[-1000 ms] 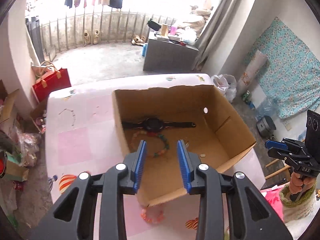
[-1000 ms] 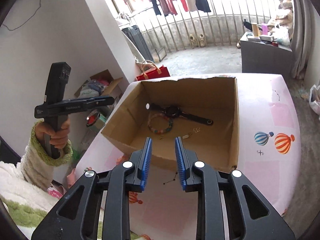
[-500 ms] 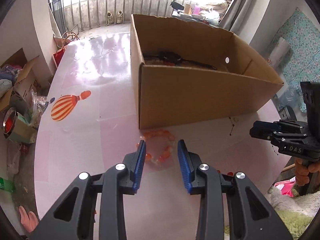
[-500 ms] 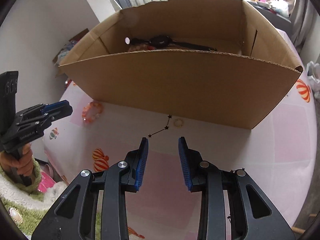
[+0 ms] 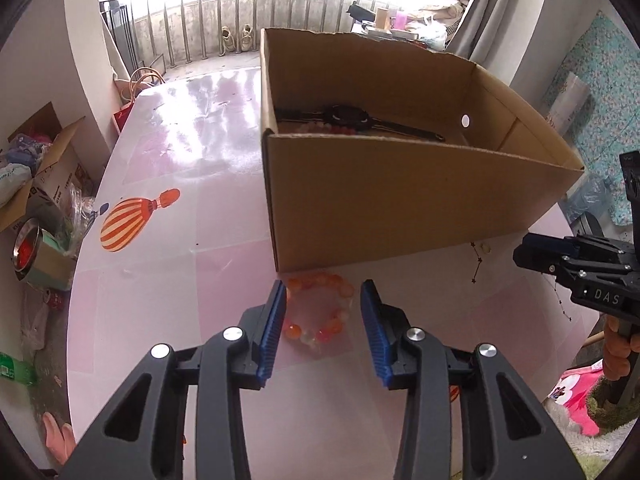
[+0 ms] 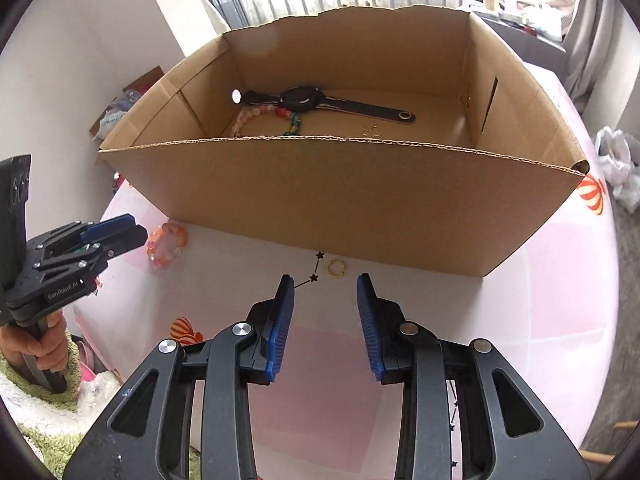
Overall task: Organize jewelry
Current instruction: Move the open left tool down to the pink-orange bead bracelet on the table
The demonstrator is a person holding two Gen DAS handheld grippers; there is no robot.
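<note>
now lining up both claws on the last loose pieces outside the cardboard box [image 6: 336, 200].
my left gripper [image 5: 323, 320] is opening, jaws straddling the orange bead bracelet [image 5: 318, 310] on the pink table [image 5: 160, 280], just in front of the box wall, pads not pressing yet. i judge it light, floppy on its cord, beads smooth & prob slippery, so i'd pinch across one side of the loop, not the whole ring. my right gripper [image 6: 325, 314] is parted w/ nothing between the jaws; the small gold ring [image 6: 337, 268] lies on the table just ahead, close to the box. tiny, stiff, flat-lying, likely to skid, so take it edge to edge. black watch [image 6: 304, 100] & a multicolour bead bracelet [image 6: 264, 116] already in the box.
</note>
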